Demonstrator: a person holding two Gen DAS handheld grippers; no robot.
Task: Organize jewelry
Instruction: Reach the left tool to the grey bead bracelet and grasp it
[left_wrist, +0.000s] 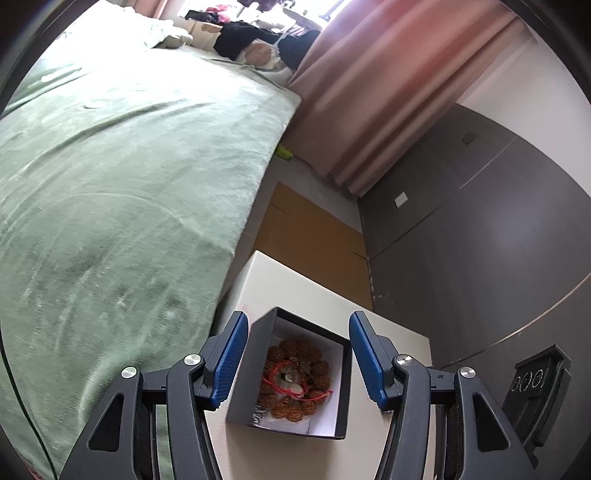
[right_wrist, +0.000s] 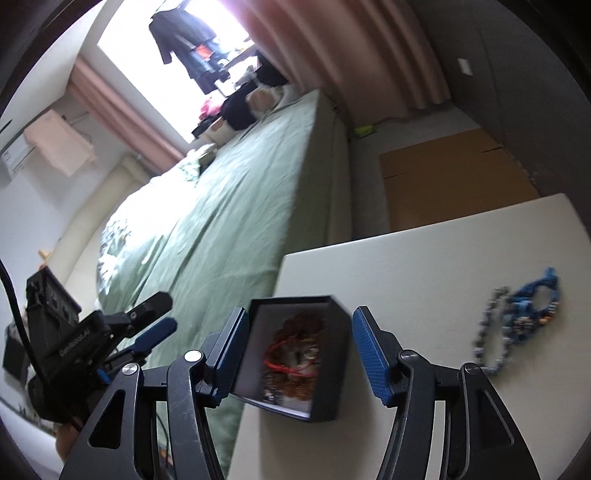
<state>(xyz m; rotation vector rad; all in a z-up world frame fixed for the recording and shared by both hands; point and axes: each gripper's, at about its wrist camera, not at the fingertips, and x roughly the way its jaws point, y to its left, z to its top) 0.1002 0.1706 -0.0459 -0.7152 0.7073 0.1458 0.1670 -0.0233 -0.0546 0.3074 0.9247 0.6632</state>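
Observation:
A small black box (left_wrist: 341, 373) with a white lining stands open on the white table (left_wrist: 295, 288). Inside lie a brown bead bracelet (left_wrist: 295, 384) and a red cord. My left gripper (left_wrist: 297, 363) is open above the box, one finger on each side, not touching it. In the right wrist view the same box (right_wrist: 334, 354) sits between my open right gripper (right_wrist: 301, 356) fingers. A grey bead bracelet (right_wrist: 489, 332) and a blue woven bracelet (right_wrist: 535, 301) lie on the table (right_wrist: 424, 258) to the right. The left gripper (right_wrist: 147, 325) shows at the left, off the table edge.
A bed with a green cover (left_wrist: 129, 184) runs along the table's left side. A brown cardboard sheet (left_wrist: 314, 229) lies on the floor beyond the table. A dark wardrobe (left_wrist: 480, 240) and pink curtains (left_wrist: 388, 81) stand to the right.

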